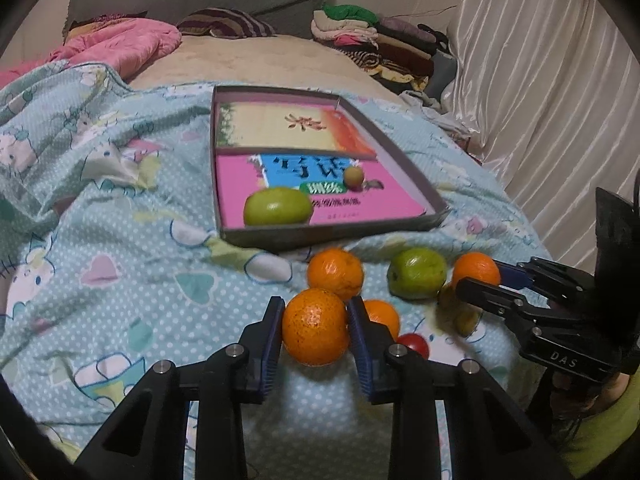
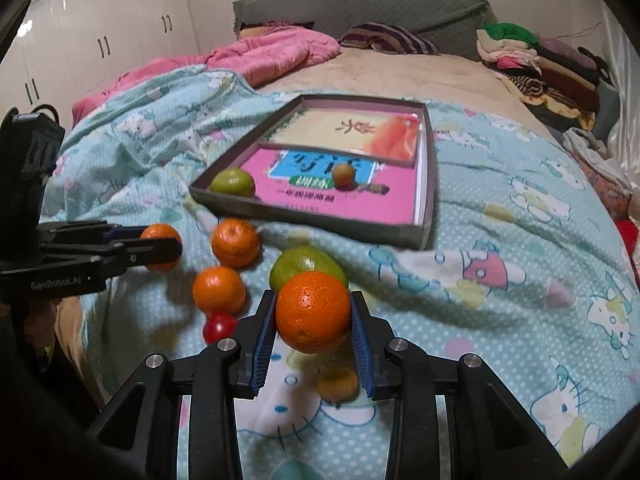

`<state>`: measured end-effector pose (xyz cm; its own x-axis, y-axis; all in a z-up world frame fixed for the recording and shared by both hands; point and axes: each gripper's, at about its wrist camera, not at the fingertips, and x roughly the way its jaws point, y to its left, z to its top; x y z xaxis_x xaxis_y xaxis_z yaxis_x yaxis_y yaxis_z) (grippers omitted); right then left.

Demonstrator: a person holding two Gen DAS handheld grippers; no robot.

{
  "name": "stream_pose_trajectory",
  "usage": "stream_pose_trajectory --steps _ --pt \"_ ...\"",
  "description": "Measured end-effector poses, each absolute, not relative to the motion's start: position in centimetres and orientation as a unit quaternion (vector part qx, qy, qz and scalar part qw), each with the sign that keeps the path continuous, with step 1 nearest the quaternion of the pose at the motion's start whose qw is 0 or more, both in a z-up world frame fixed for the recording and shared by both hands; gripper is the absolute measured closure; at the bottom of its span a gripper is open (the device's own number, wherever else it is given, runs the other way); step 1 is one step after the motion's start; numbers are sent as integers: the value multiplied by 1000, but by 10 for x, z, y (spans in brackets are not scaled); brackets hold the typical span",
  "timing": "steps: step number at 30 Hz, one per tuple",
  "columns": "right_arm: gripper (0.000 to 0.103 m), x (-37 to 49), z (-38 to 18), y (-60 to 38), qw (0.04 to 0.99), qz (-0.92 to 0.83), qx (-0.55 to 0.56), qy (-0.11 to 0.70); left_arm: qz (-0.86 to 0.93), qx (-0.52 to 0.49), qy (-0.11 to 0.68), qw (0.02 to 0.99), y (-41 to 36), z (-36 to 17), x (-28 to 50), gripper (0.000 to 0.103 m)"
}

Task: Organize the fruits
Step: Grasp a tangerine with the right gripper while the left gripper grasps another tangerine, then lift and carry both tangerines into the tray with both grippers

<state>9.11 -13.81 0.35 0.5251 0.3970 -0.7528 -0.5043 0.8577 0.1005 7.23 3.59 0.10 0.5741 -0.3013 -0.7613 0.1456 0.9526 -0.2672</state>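
Observation:
My left gripper (image 1: 315, 316) is shut on an orange (image 1: 315, 328) held just above the bedspread; it also shows in the right wrist view (image 2: 160, 246). My right gripper (image 2: 313, 308) is shut on another orange (image 2: 313, 312), seen in the left wrist view (image 1: 476, 270). A shallow grey box (image 1: 332, 234) (image 2: 312, 216) lies ahead with a green fruit (image 1: 278, 206) (image 2: 233, 182) and a small brownish fruit (image 1: 354, 177) (image 2: 344, 175) inside. Loose on the spread lie oranges (image 1: 336, 272) (image 2: 235, 242), a green fruit (image 1: 418, 274) (image 2: 306, 266) and a red tomato (image 1: 414, 345) (image 2: 219, 326).
The box is lined with a pink book (image 2: 332, 196) and a beige one (image 2: 360, 130). A pink quilt (image 2: 260, 56) and folded clothes (image 2: 540, 64) lie at the far end of the bed. A small yellowish fruit (image 2: 338, 386) sits under my right gripper.

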Motion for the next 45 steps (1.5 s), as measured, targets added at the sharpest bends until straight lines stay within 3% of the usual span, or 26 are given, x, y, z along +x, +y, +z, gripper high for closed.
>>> stream_pose_trajectory --steps 21,45 --pt "67 156 30 -151 888 247 -36 387 -145 -54 443 883 3 23 135 71" --pt "67 196 10 -151 872 252 -58 415 -159 -41 464 870 -15 -4 181 71"
